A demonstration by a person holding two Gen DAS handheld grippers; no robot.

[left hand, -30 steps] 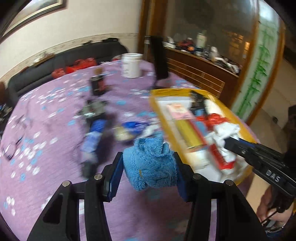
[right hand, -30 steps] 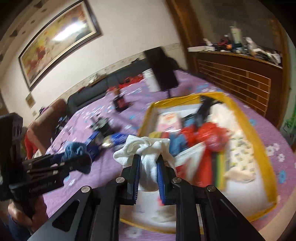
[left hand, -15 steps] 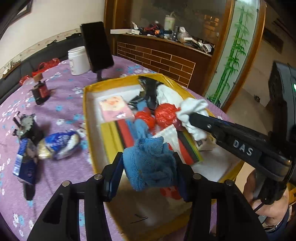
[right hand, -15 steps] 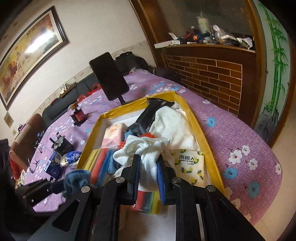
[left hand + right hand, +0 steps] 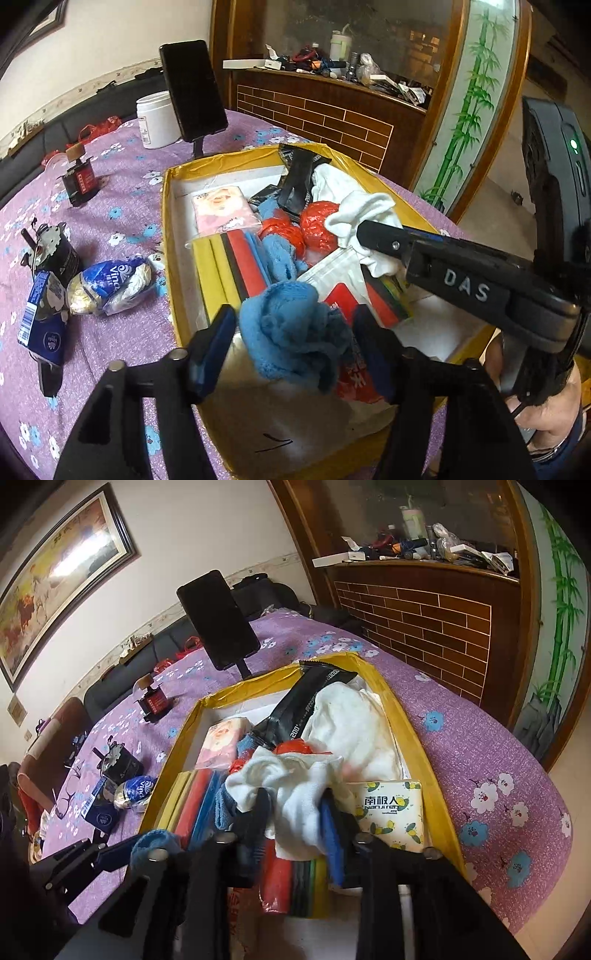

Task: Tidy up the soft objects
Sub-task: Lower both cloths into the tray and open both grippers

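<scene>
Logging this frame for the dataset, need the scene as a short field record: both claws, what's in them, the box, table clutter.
left claw: open, fingers apart on either side of blue cloth, over the box
right claw: open, white cloth between its fingers, over the box
box: yellow-rimmed, open top, holds red bags, tissue pack, coloured sponges
table: purple floral cover
outside box: white jar, phone on stand, blue snack bag

Cream wall (image 5: 184, 535); framed painting (image 5: 55, 576); brick-patterned wooden cabinet (image 5: 424, 616); dark sofa (image 5: 122, 679).
</scene>
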